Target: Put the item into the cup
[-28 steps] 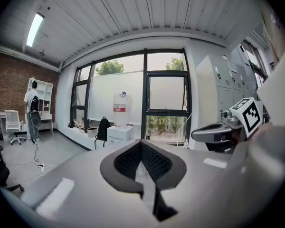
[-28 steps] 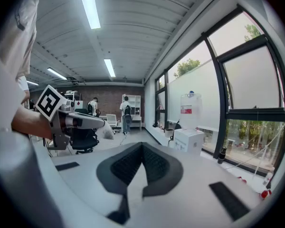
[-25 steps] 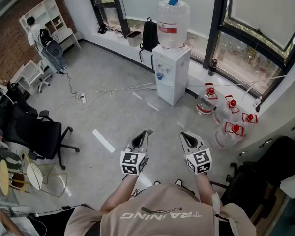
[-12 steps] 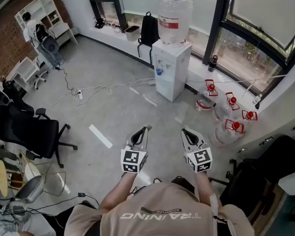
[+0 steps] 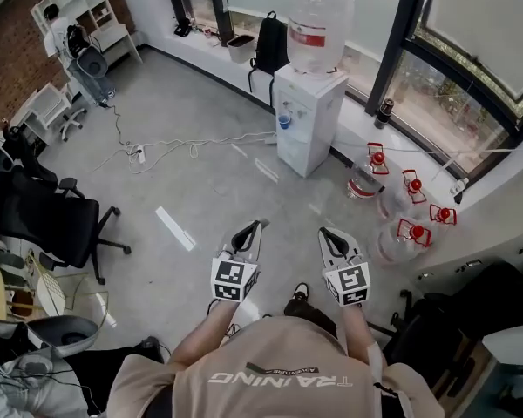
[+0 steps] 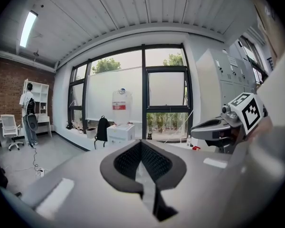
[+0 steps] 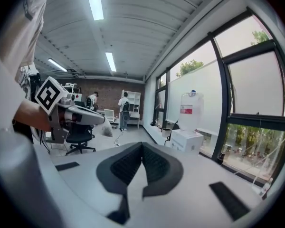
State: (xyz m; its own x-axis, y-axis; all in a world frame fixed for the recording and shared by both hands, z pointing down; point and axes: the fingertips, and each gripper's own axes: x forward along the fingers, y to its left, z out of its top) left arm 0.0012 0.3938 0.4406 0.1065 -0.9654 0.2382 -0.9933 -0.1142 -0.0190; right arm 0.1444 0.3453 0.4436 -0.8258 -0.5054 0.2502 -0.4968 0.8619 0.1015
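No cup and no item to put in it show in any view. My left gripper [image 5: 258, 226] and right gripper [image 5: 325, 232] are held side by side at waist height above the grey floor, both pointing toward the water dispenser [image 5: 306, 111]. The left gripper [image 6: 141, 145] is shut, its dark ribbed pads [image 6: 128, 161] pressed together with nothing between them. The right gripper [image 7: 142, 147] is shut and empty too. Each gripper view catches the other gripper at its edge.
The water dispenser carries a large bottle [image 5: 318, 24]; a black backpack [image 5: 268, 50] leans beside it. Several red-capped water jugs [image 5: 406, 225] stand by the window. A cable [image 5: 187, 151] and a white tape strip [image 5: 176, 227] lie on the floor. Black office chair [image 5: 48, 220] at left.
The head view has shifted a little, so the room sits differently in the frame and a shoe now shows below the grippers. Both grippers keep the same shut pose.
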